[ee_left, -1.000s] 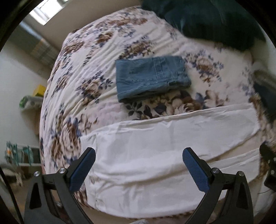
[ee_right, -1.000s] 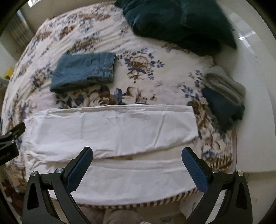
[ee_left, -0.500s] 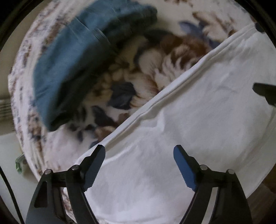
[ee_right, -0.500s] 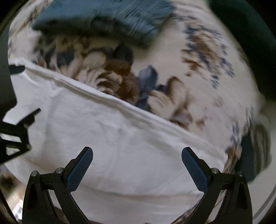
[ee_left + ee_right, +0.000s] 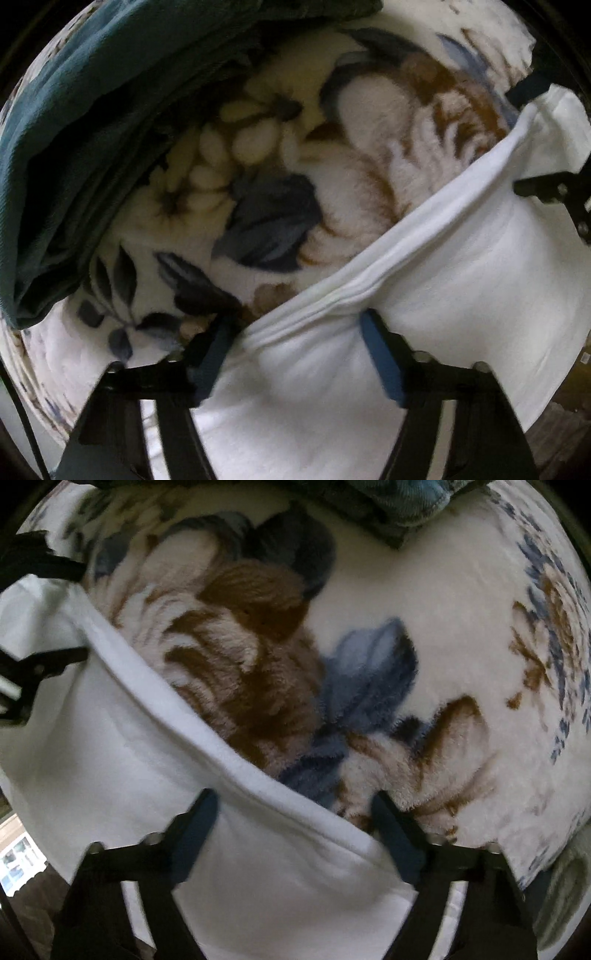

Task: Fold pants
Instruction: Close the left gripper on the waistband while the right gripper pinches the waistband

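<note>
White pants (image 5: 461, 277) lie flat on a floral blanket (image 5: 258, 155). My left gripper (image 5: 295, 332) points straight down over their far seam edge. Its jaws are closing, with a ridge of the white cloth bulging between the blue pads; one finger (image 5: 212, 354) sits at the blanket side, the other on the pants. My right gripper (image 5: 295, 812) straddles the same edge of the pants (image 5: 129, 757) further along. Its jaws are closing too, one finger (image 5: 195, 830) on the white cloth and the other on the blanket (image 5: 443, 627). Each gripper shows at the rim of the other's view.
Folded blue jeans (image 5: 55, 147) lie on the blanket just beyond the pants, also at the top of the right wrist view as jeans (image 5: 399, 502). The bed's near edge and dark floor show at the lower corners.
Both grippers have dropped from high above the bed down onto the far edge of the white pants. Their jaws have narrowed around that edge, and both views have rolled.
</note>
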Demonstrator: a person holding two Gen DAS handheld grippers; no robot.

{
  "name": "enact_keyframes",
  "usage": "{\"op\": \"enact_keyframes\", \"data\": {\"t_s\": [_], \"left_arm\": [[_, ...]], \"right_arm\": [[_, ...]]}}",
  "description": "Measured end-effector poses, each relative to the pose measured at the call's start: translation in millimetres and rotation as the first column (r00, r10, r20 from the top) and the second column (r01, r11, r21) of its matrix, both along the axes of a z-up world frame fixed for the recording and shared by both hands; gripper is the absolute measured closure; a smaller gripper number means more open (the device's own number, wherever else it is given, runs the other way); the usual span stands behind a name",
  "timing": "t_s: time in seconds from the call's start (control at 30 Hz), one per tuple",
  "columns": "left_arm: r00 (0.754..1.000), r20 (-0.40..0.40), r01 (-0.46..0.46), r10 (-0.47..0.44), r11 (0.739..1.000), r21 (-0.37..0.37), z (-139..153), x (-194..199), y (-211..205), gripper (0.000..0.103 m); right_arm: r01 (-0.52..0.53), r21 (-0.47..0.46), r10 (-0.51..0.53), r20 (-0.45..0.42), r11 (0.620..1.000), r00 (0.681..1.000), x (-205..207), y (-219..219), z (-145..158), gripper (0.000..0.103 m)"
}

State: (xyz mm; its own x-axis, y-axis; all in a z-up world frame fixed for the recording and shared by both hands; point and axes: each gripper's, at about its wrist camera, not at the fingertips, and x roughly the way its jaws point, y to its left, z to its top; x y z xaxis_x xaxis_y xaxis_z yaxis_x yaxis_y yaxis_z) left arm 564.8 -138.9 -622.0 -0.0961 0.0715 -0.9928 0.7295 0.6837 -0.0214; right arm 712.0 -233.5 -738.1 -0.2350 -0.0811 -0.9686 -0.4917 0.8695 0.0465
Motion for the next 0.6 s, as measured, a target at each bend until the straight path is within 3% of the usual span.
{"op": "enact_keyframes", "data": {"t_s": [0.1,0.2,0.4,0.6], "left_arm": [[1.0,0.011,0.004,-0.004,1.0,-0.02,8.1,-0.7,-3.6,0.072],[0.999,0.046,0.013,-0.012,1.0,-0.027,18.8,-1.1,-5.5,0.085],[0.992,0.125,0.022,-0.016,0.999,-0.048,52.5,-6.5,-3.0,0.095],[0.978,0.204,-0.027,0.041,0.997,-0.072,96.5,-24.2,3.3,0.096]], "right_arm": [[0.03,0.049,-0.031,0.034,0.998,0.999,-5.0,-1.7,11.2,0.059],[0.116,0.1,-0.121,0.054,0.988,0.991,-11.2,-19.8,23.1,0.082],[0.199,0.124,-0.214,0.12,0.972,0.97,-35.8,-43.8,46.2,0.095],[0.245,0.168,-0.275,0.186,0.955,0.943,-79.5,-48.4,87.2,0.097]]}}
